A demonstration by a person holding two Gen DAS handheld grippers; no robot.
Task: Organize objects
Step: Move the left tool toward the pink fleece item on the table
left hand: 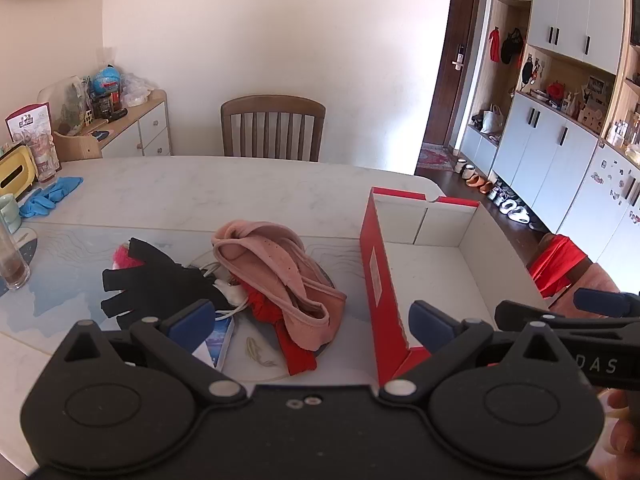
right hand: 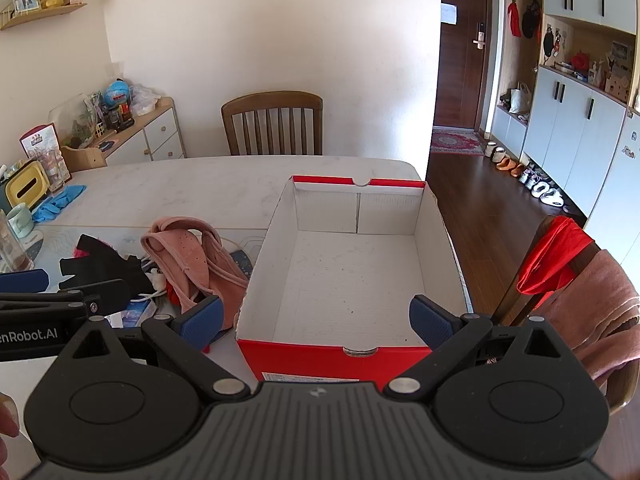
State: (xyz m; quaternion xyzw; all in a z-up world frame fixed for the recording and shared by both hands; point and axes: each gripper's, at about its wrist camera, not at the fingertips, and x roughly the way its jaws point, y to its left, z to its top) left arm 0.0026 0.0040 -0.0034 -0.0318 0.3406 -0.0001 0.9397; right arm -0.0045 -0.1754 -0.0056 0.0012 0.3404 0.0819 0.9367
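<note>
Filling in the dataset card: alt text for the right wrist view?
An empty red shoebox with a white interior sits open on a white table, straight ahead of the open right gripper. Left of it lie pink slippers and a black glove; the left gripper enters at left.

The desk had a pale marbled top with a printed mat laid over its near part. On it stood an open red shoebox with a bare white inside, and just beside the box lay a heap of a pink cloth piece, a black glove and red fabric. At the far left edge were blue gloves, a yellow tissue holder, a pale mug and a glass.
</note>
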